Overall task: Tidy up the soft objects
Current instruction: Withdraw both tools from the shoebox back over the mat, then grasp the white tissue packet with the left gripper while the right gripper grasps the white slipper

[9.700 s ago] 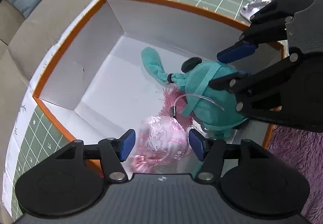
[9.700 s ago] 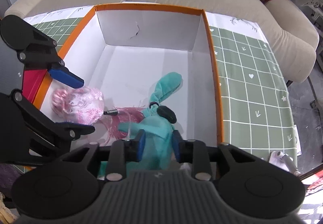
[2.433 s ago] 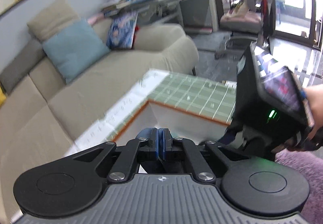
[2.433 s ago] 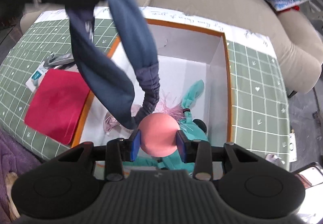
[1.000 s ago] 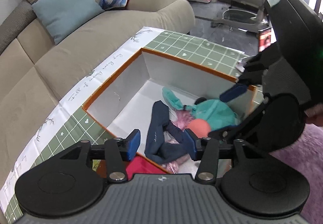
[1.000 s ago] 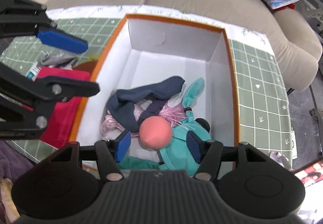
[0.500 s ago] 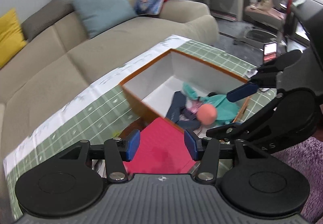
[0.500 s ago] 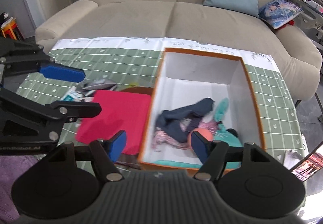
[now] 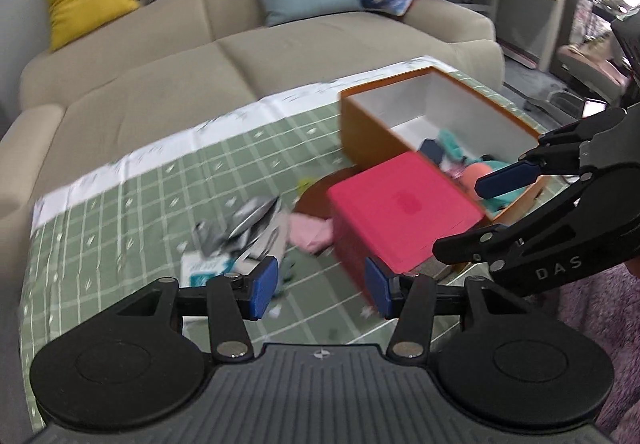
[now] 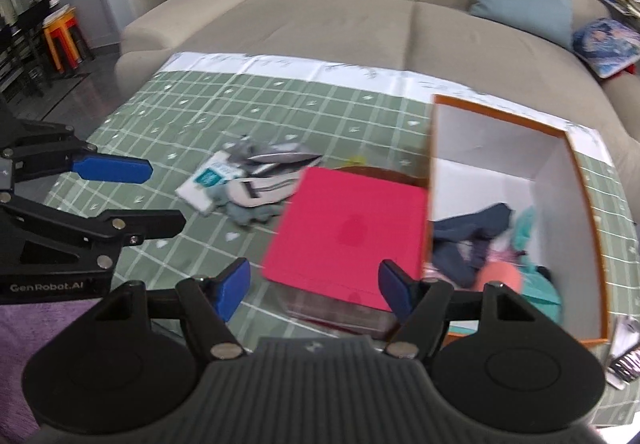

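box so far: navy cloth, teal plush, pink ball in the orange box far right | left gripper and right gripper both wide, empty; right's jaws just spread | next we'd grab the grey soft pile left of the red box, pinch it mid-bunch.

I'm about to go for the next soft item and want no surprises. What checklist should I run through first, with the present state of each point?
1. Left gripper empty, jaws apart: ok.
2. Right gripper empty; its jaws have just been opening: ok.
3. Items already in the orange box, navy cloth and salmon ball, lie inside: ok.
4. Pink cloth on the tablecloth uncovered: ok.
5. Grey pile is soft items only: cannot tell, blurred.
6. Red box clear of the approach: cannot tell.
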